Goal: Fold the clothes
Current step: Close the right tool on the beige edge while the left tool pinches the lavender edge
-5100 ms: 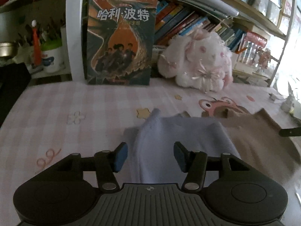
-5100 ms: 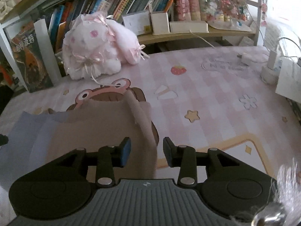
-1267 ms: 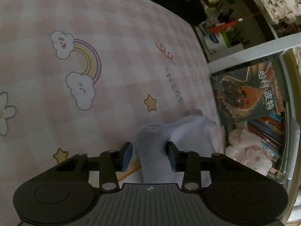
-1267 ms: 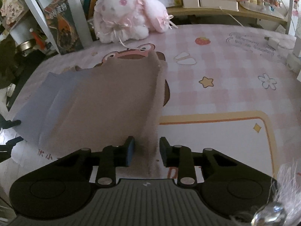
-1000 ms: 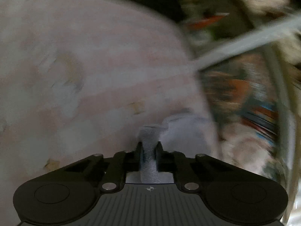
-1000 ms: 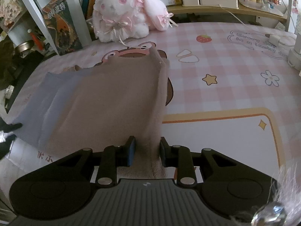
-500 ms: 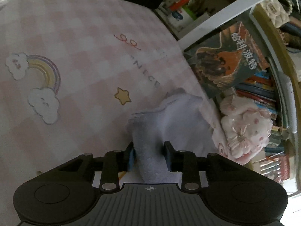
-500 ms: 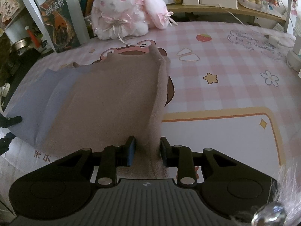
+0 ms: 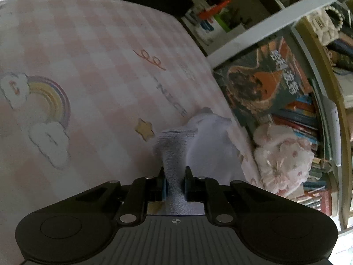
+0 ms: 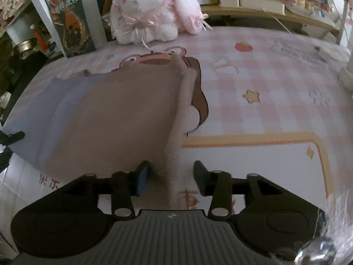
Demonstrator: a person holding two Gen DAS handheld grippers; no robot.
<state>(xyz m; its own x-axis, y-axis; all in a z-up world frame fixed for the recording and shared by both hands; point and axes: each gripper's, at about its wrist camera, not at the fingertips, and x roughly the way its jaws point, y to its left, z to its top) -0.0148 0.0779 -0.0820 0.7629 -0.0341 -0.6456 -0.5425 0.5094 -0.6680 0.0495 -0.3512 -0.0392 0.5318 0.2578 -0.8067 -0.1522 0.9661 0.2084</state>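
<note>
A two-tone knitted garment lies on the pink checked mat: its pale blue part (image 10: 44, 110) at the left, its tan part (image 10: 123, 114) at the right. In the left wrist view, my left gripper (image 9: 174, 184) is shut on the blue edge (image 9: 176, 154), which bunches up between the fingers. In the right wrist view, my right gripper (image 10: 171, 176) stands open, with the tan edge (image 10: 176, 132) lying loose between the spread fingers. The left gripper's fingertips (image 10: 11, 137) show at the far left of that view.
A pink plush rabbit (image 10: 154, 11) and a standing book (image 10: 70, 26) sit at the back, in front of shelves of books (image 9: 297, 119). A white charger (image 10: 346, 75) lies at the right edge. The mat (image 10: 264, 88) spreads to the right of the garment.
My right gripper has opened and let go of the tan edge. My left gripper has closed tighter on the blue edge and stays gripping it.
</note>
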